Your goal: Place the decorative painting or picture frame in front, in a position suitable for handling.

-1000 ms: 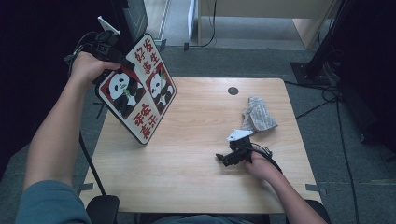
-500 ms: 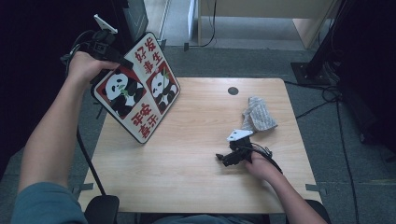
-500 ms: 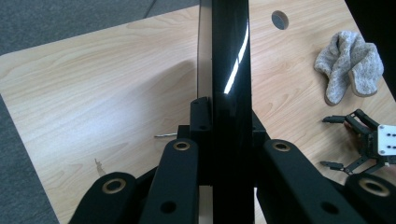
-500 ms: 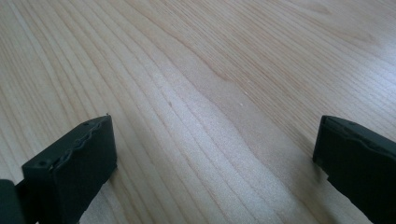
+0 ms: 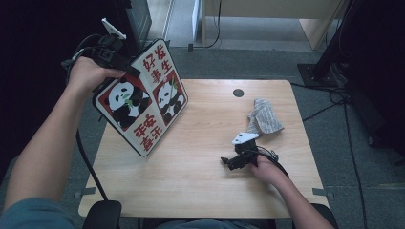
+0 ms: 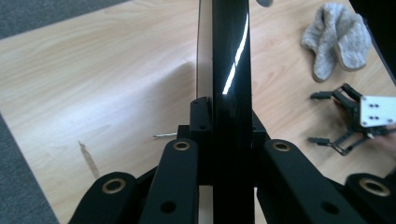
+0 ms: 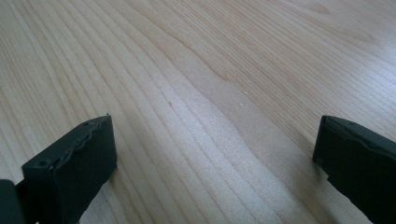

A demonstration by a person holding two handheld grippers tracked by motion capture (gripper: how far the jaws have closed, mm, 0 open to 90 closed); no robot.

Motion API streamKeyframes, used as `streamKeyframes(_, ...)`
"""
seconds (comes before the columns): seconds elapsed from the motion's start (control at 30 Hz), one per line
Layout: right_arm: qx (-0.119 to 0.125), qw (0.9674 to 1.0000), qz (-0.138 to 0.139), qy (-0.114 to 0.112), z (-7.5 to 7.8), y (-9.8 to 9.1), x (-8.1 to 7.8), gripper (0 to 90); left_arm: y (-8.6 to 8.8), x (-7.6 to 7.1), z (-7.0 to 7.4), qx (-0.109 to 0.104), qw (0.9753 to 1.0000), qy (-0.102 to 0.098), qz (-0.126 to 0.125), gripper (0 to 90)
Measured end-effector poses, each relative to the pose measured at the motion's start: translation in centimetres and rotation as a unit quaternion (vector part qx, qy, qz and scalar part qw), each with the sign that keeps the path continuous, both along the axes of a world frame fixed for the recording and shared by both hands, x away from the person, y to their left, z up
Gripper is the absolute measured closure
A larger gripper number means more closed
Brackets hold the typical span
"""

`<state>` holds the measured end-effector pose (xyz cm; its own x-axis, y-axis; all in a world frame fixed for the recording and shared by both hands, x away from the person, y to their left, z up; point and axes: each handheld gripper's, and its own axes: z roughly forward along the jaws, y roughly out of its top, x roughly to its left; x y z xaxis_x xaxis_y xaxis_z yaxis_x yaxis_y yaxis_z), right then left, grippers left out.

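Two pandas on board (image 5: 141, 102) face; L gripper (image 6: 229, 140) view: edge only.

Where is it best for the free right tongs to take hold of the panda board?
Probably its low edge nearest the person, from the right: the panda board stands tilted, the left tongs clamp its top edge, and the open right tongs rest on the table.

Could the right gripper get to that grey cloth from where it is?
Probably yes: the right gripper rests open and empty on the table, and the grey cloth lies close behind it with nothing between.
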<state>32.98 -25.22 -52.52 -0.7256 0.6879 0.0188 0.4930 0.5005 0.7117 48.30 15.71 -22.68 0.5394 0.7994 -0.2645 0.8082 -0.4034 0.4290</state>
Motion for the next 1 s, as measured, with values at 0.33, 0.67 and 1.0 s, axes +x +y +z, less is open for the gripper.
streamKeyframes(0.33, 0.0, 1.0, 0.001, 0.002, 0.0, 0.1, 0.0, 0.0, -2.6, -3.6, -0.3, -0.006, 0.9993, -0.001, -0.038, 81.5)
streamKeyframes(0.67, 0.0, 1.0, 0.008, 0.001, 0.0, 0.4, 0.3, 0.0, -4.7, -6.0, -0.8, 0.001, 0.9978, 0.018, -0.063, 81.5)
streamKeyframes(1.0, 0.0, 0.9999, 0.011, 0.0, 0.0, 0.5, 0.4, 0.0, -7.2, -6.6, -1.4, 0.009, 0.9965, 0.018, -0.081, 81.3)
